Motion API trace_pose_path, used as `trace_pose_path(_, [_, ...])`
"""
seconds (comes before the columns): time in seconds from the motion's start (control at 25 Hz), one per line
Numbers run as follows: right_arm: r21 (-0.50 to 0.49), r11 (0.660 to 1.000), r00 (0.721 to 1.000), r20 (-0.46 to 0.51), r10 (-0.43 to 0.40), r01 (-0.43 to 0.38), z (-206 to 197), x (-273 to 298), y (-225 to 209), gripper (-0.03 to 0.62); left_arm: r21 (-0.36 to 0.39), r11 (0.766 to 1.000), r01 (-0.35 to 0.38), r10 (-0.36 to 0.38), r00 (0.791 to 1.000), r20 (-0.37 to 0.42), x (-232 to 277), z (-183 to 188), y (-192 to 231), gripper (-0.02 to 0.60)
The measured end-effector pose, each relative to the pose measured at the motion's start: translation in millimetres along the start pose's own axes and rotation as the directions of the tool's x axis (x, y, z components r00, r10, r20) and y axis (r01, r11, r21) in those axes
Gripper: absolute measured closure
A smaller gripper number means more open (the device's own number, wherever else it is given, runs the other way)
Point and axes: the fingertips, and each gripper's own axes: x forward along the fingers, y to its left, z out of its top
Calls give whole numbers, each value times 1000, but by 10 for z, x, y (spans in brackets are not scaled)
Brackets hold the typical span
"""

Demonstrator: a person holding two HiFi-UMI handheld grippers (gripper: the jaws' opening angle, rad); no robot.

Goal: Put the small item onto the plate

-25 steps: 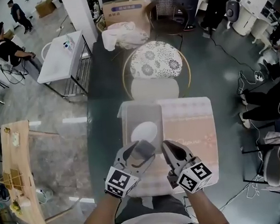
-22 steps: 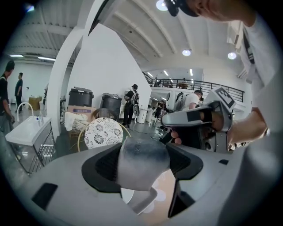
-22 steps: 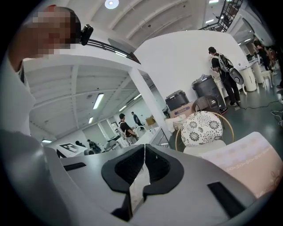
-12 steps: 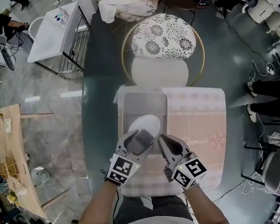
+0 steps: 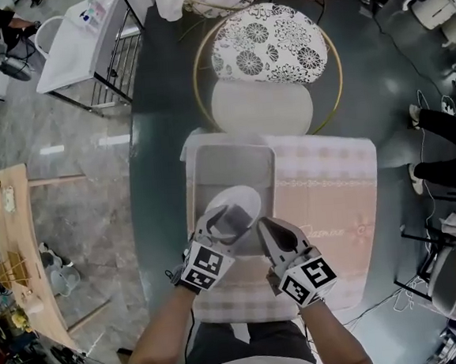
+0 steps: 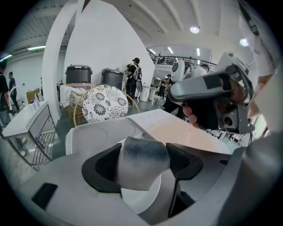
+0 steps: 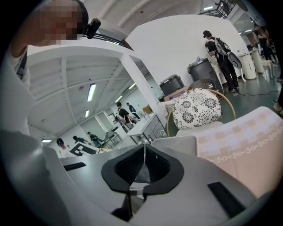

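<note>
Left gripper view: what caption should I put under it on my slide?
The left gripper holds a small grey item over the white plate.

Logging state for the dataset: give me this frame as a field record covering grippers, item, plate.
left gripper: shut on small grey item
right gripper: shut, nothing between its jaws, beside the left
small grey item: held over near edge of plate; contact unclear
plate: white, inside tray
tray: grey, on checked tablecloth
task: item not yet released

left hand-held gripper (image 6: 144, 164) | clamped on grey item (image 6: 142, 153) | above white plate (image 6: 135, 199)
</note>
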Motion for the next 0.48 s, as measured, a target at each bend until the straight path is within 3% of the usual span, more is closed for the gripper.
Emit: trace_pose_path(0.48, [24, 1000, 1000, -30, 6, -5, -157, 126, -153, 577, 1, 1000, -8, 8, 993, -121, 284, -300, 138, 270])
